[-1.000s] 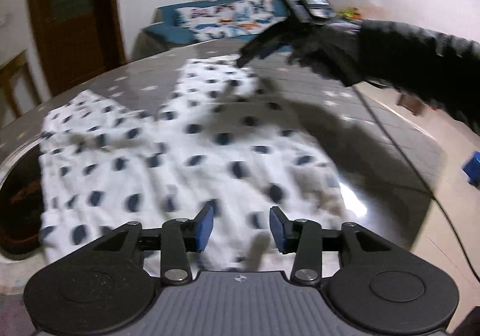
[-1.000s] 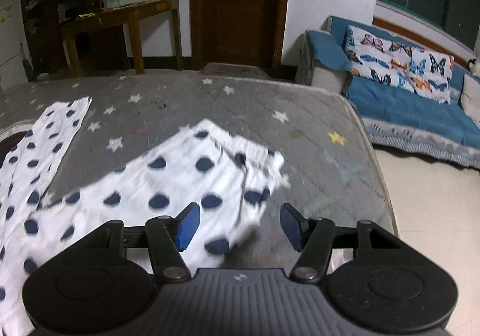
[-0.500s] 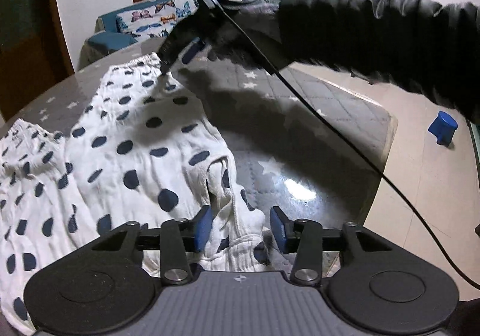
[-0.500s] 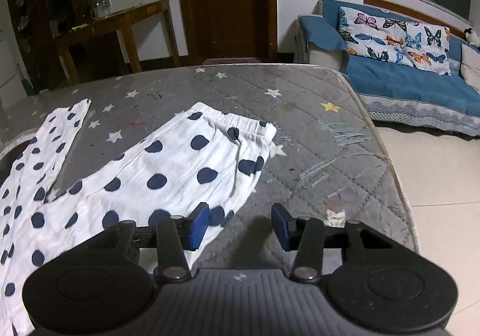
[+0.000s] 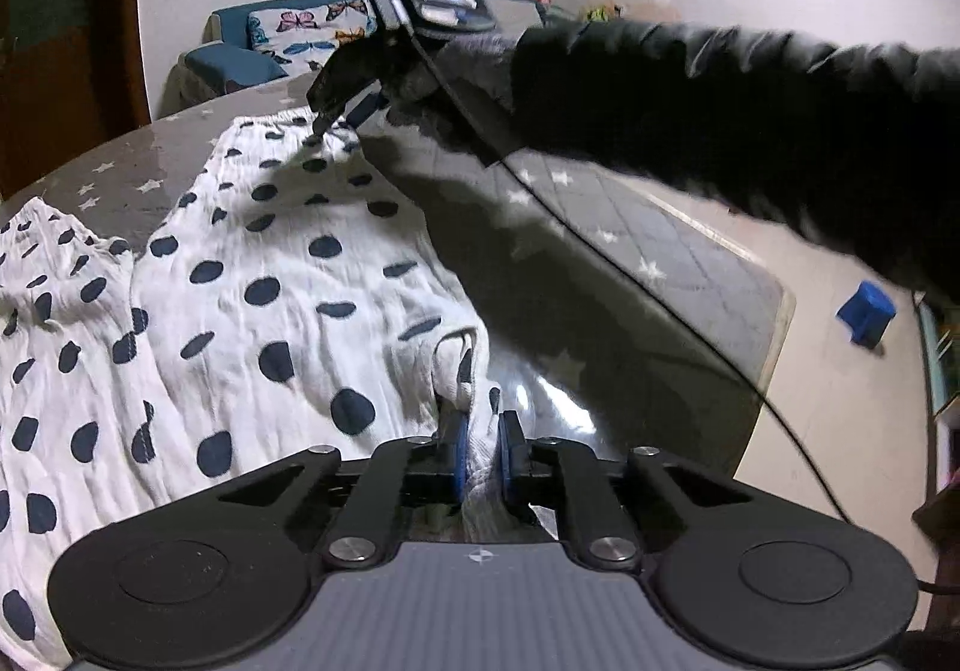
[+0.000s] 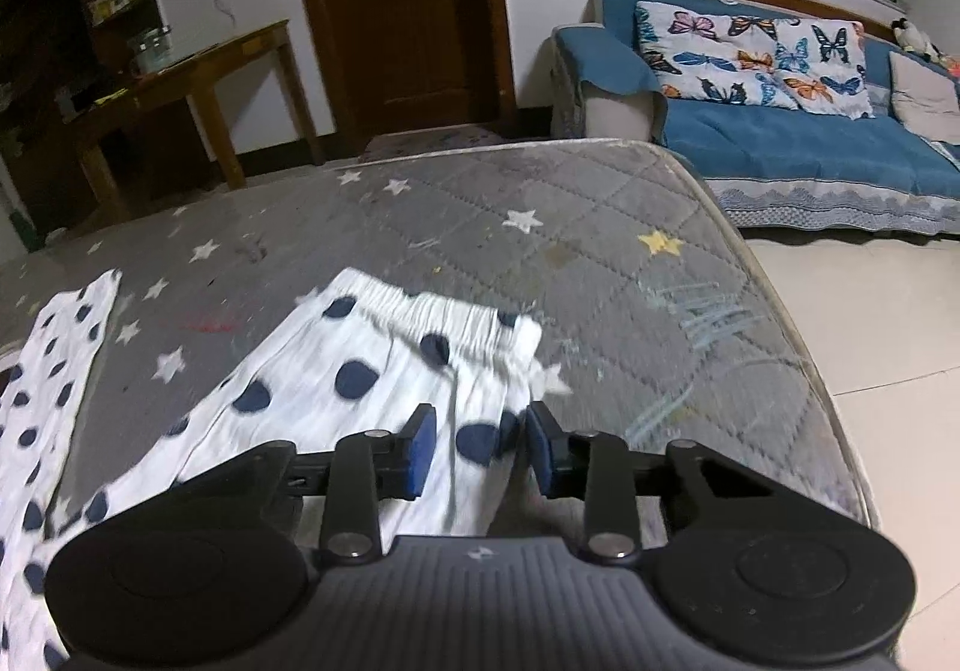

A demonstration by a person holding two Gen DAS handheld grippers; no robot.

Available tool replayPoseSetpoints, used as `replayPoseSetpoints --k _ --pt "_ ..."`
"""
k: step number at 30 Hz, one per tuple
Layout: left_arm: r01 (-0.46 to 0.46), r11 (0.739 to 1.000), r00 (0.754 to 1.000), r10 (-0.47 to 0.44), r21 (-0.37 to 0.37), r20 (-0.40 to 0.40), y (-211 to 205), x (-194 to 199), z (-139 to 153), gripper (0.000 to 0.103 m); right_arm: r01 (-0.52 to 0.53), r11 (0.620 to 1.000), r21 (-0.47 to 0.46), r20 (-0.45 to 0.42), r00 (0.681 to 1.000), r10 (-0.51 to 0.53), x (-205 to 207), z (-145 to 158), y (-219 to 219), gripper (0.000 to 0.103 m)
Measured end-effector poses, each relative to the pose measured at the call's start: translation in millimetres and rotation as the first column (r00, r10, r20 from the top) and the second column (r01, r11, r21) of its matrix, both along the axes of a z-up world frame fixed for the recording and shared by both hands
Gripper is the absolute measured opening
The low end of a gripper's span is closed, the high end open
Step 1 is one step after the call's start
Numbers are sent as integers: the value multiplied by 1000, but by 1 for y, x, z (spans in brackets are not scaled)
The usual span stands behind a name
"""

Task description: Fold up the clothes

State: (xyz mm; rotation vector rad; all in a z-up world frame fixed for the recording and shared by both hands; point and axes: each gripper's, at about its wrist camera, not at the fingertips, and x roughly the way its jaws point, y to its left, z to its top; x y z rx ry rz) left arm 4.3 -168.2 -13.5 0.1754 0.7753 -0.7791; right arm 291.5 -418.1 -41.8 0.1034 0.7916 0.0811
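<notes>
White cotton-looking fabric with navy dots is what's being worked on here, a pair of trousers (image 5: 252,311) being spread out on a grey quilted mattress (image 6: 480,227) that's printed with little stars. The elastic waistband (image 6: 432,311) is being shown nicely in the right wrist view, lying gathered near the mattress's far right corner, with one leg (image 6: 54,359) being trailed off toward the left edge.

The left gripper (image 5: 480,449) is being clamped down tight on a bunched fold of the cloth, so the blue pads (image 5: 459,446) are being pressed right against the fabric with hardly any gap between them. That pinch is being made at the near edge of the garment, close to the side of the mattress.

The right gripper (image 6: 477,449) is being closed at this moment; its jaws are being held partly apart, with the waistband end of the trousers lying between them. Whether the pads are actually being pressed on the cloth can't be told from here, a gap is being shown on both sides. From the left wrist view that same gripper (image 5: 336,110) is being seen at the far end of the garment, being held by a gloved hand (image 5: 456,71) in a dark sleeve (image 5: 720,113), tips down at the fabric.

A blue sofa (image 6: 798,143) with butterfly cushions is being seen behind the mattress.
</notes>
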Motion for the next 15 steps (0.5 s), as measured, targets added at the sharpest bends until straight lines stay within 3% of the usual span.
replayPoseSetpoints --k 1,3,6,15 --pt "-1 1000 1000 1 -14 0 3 0 2 11 10 1000 -4 4 1000 -10 3 -1 1 27" --pt "-8 999 1000 8 -35 0 7 1 6 12 27 1000 -10 8 1000 -27 7 -2 1 13" --pt "-20 998 1000 20 -62 3 14 2 10 11 57 998 -6 11 998 -57 10 -1 0 5" --pt "-88 985 996 91 -147 15 52 -11 26 11 85 996 -7 49 995 -85 2 31 7 3"
